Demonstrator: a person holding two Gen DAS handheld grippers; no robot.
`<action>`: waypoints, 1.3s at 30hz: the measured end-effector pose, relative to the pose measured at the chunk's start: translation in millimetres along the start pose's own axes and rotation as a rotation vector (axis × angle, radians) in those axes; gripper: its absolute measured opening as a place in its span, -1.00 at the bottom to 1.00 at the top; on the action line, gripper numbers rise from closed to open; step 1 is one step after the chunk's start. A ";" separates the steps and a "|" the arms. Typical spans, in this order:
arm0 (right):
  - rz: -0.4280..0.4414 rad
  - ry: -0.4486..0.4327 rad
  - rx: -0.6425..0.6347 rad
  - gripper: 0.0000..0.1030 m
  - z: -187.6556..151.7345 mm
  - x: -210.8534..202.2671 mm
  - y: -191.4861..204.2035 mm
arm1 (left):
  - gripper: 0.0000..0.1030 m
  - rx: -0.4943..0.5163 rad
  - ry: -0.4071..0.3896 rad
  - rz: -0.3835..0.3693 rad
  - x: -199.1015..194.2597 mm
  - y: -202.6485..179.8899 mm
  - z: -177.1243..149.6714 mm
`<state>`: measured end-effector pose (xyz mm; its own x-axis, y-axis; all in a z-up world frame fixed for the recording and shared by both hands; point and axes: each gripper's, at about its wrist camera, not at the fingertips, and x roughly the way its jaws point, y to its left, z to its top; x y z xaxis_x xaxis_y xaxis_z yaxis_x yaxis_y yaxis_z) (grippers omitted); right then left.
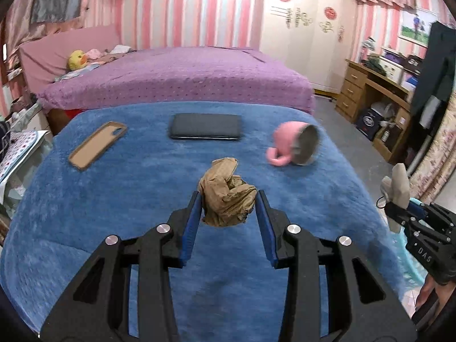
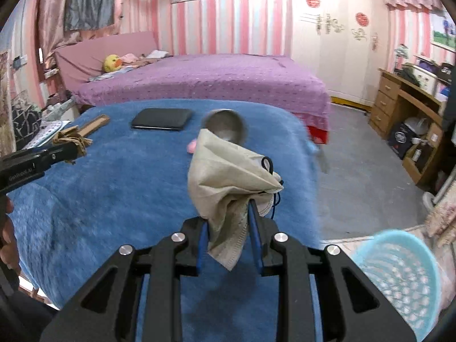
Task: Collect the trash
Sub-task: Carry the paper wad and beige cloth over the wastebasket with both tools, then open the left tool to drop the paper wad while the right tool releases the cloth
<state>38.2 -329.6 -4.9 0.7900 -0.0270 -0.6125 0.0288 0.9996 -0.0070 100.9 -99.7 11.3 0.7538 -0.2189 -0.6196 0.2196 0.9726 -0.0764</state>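
Note:
My left gripper (image 1: 228, 199) is shut on a crumpled brown paper wad (image 1: 226, 196), held a little above the blue blanket (image 1: 114, 199). In the right wrist view that same left gripper (image 2: 67, 151) enters from the left edge with the brown wad (image 2: 72, 141) at its tip. My right gripper (image 2: 228, 216) is shut on a beige face mask (image 2: 228, 179) with black ear loops, which stands up above the pads. In the left wrist view the right gripper (image 1: 399, 211) and the face mask (image 1: 397, 188) are at the right edge. A light blue mesh basket (image 2: 399, 279) sits low on the floor at the right.
On the blanket lie a pink mug (image 1: 293, 145) on its side, a black flat case (image 1: 205, 131) and a brown phone case (image 1: 97, 145). A purple bed (image 1: 176, 77) stands behind. A wooden desk (image 1: 370, 94) lines the right wall beyond grey floor (image 2: 356, 156).

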 end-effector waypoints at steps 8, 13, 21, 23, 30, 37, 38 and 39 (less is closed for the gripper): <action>-0.186 0.016 0.077 -0.51 -44.1 -62.5 -119.4 | -0.27 0.075 0.011 -0.152 -7.1 -115.0 -22.4; -0.264 0.024 0.144 -0.51 -69.2 -85.7 -177.2 | -0.27 0.123 0.035 -0.245 -1.1 -185.4 -39.3; -0.326 0.043 0.210 -0.51 -97.3 -86.0 -224.9 | -0.27 0.210 0.083 -0.357 14.4 -289.5 -75.2; -0.335 0.048 0.213 -0.51 -105.1 -87.0 -227.1 | -0.27 0.237 0.073 -0.372 14.2 -309.0 -78.9; -0.347 0.043 0.249 -0.51 -113.1 -87.5 -240.0 | 0.68 0.222 0.053 -0.395 12.6 -320.3 -76.3; -0.333 0.029 0.257 -0.50 -113.7 -82.7 -236.7 | 0.81 0.220 0.017 -0.371 3.2 -294.3 -64.7; -0.331 0.028 0.257 -0.50 -114.8 -81.4 -235.5 | 0.83 0.224 0.007 -0.354 1.4 -289.7 -63.8; -0.328 0.029 0.258 -0.50 -115.2 -78.6 -233.5 | 0.85 0.226 -0.004 -0.333 -0.5 -284.1 -61.4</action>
<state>-101.2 -559.5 -46.2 0.6962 -0.3394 -0.6325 0.4312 0.9022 -0.0095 0.2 -371.0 -14.6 0.6204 -0.5202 -0.5869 0.5827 0.8066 -0.0989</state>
